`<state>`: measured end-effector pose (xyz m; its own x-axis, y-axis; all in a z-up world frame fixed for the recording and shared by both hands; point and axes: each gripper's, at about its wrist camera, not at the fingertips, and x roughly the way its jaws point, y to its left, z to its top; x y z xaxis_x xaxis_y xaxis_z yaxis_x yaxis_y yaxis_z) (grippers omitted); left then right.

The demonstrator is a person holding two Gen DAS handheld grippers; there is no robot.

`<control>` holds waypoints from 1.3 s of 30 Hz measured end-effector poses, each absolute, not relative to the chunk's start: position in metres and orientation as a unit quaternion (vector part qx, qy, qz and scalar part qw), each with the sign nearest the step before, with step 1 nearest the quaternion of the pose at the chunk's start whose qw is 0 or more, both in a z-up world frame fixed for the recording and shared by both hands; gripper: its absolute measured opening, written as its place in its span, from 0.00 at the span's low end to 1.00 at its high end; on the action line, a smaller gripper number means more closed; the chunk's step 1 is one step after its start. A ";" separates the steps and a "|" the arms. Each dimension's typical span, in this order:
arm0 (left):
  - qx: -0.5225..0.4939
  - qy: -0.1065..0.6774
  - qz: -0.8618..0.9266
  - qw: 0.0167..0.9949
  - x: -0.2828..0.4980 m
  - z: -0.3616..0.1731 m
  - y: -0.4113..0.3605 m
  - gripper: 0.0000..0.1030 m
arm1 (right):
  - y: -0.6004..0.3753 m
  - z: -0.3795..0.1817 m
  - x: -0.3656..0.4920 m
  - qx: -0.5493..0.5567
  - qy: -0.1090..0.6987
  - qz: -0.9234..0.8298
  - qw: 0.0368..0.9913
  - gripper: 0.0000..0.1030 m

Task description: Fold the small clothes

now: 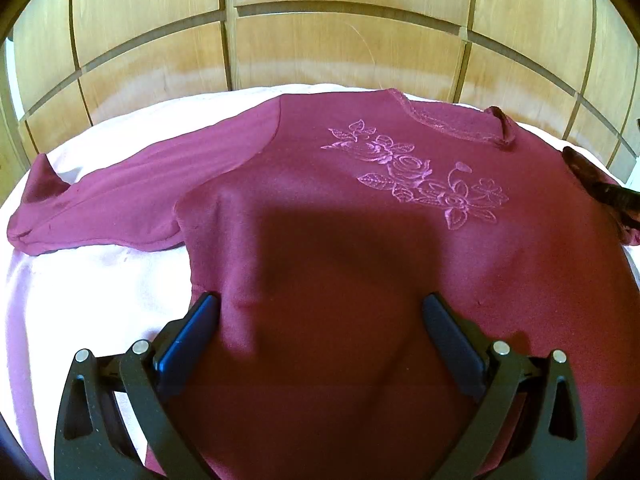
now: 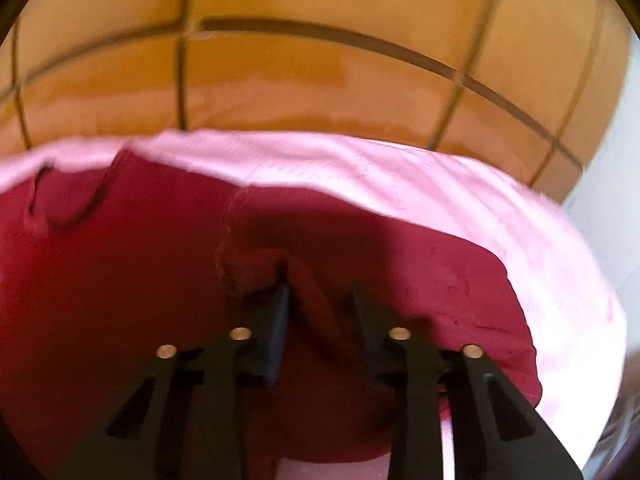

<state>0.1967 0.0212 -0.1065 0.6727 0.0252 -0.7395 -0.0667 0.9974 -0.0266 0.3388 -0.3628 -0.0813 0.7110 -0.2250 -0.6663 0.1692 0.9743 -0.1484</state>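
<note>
Maroon top (image 1: 360, 208): spread flat, front up, on the pale pink sheet (image 1: 92, 292), neckline toward the wooden panels (image 1: 320, 40).
Left sleeve (image 1: 100, 208): stretched sideways over the sheet, cuff near its edge.
Flower stitching (image 1: 420, 176): on the chest, right of centre.
Left claw (image 1: 320, 308): jaws spread wide, nothing between the pads, hanging over the lower body of the top; the left finger sits at the top's side edge.
Right claw (image 2: 320, 288): jaws narrowed, with a raised ridge of the maroon fabric between them near the right shoulder; blurred, so actual pinching cannot be told.
</note>
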 end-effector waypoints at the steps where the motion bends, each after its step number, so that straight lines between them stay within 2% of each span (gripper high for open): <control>1: -0.026 0.404 0.025 0.914 0.197 -0.106 0.021 0.98 | -0.375 -0.077 0.335 -0.016 0.357 -0.115 0.927 0.19; 4: -0.027 0.403 0.025 0.915 0.196 -0.106 0.021 0.98 | -0.407 -0.068 0.323 0.039 0.339 -0.142 0.929 0.16; 11: -0.026 0.403 0.025 0.914 0.196 -0.106 0.021 0.98 | -0.513 -0.059 0.279 0.168 0.304 -0.236 0.908 0.16; 20: -0.026 0.403 0.025 0.914 0.197 -0.106 0.021 0.98 | -0.612 -0.106 0.197 0.276 0.318 -0.364 0.831 0.18; 21: -0.026 0.403 0.025 0.914 0.197 -0.106 0.021 0.98 | -0.614 -0.109 0.191 0.285 0.318 -0.364 0.828 0.28; 22: -0.026 0.404 0.025 0.914 0.197 -0.106 0.021 0.98 | -0.612 -0.111 0.181 0.301 0.306 -0.345 0.834 0.44; 23: -0.025 0.404 0.025 0.914 0.197 -0.106 0.021 0.98 | -0.613 -0.108 0.177 0.308 0.296 -0.328 0.843 0.55; 24: -0.025 0.404 0.025 0.914 0.197 -0.106 0.021 0.98 | -0.604 -0.103 0.172 0.304 0.280 -0.303 0.859 0.74; 25: -0.024 0.404 0.026 0.914 0.197 -0.106 0.021 0.98 | -0.591 -0.095 0.169 0.283 0.264 -0.279 0.879 0.81; 29: -0.022 0.405 0.027 0.914 0.197 -0.105 0.020 0.98 | -0.540 -0.077 0.196 0.156 0.276 -0.206 0.926 0.87; 33: -0.022 0.404 0.027 0.914 0.197 -0.105 0.021 0.98 | -0.508 -0.072 0.242 0.052 0.305 -0.187 0.932 0.87; 35: -0.022 0.404 0.027 0.914 0.197 -0.105 0.021 0.98 | -0.510 -0.076 0.262 0.049 0.328 -0.192 0.924 0.87; 36: -0.022 0.403 0.027 0.914 0.197 -0.105 0.021 0.98 | -0.513 -0.079 0.270 0.062 0.337 -0.187 0.920 0.81; 37: -0.023 0.403 0.026 0.914 0.197 -0.105 0.021 0.98 | -0.515 -0.080 0.274 0.074 0.342 -0.181 0.919 0.55; 39: -0.023 0.403 0.026 0.914 0.197 -0.105 0.022 0.98 | -0.525 -0.084 0.281 0.099 0.367 -0.175 0.908 0.27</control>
